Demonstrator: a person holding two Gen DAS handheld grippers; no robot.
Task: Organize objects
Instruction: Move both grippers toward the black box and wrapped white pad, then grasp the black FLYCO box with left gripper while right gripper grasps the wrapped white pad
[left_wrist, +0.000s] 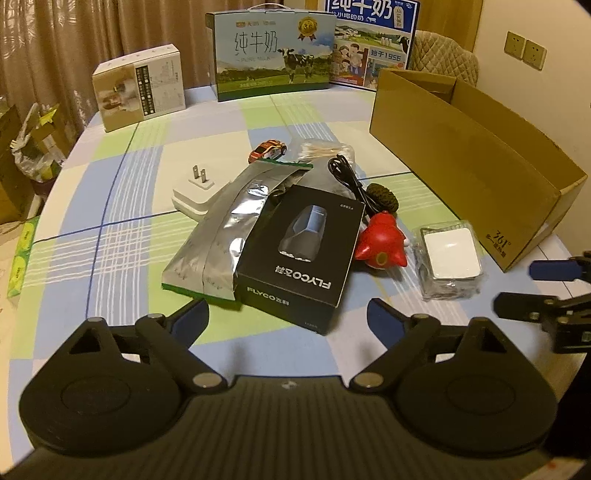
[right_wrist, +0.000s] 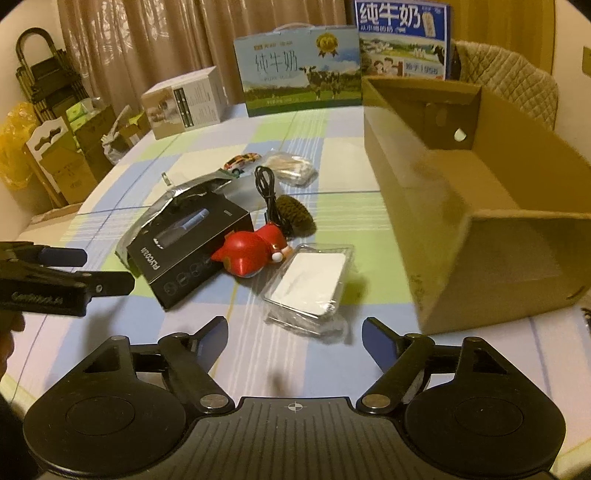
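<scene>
while empty, both grippers gape.

On the table a shaver box lies partly on a foil bag. Right of it sit a toy figure and a wrapped packet; the cardboard box stands further right.

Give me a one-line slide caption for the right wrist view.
Right gripper, jaws open, faces a wrapped white pack, red toy and black FLYCO box beside an open cardboard box.

Bare tablecloth left; cardboard box blocks right.
</scene>
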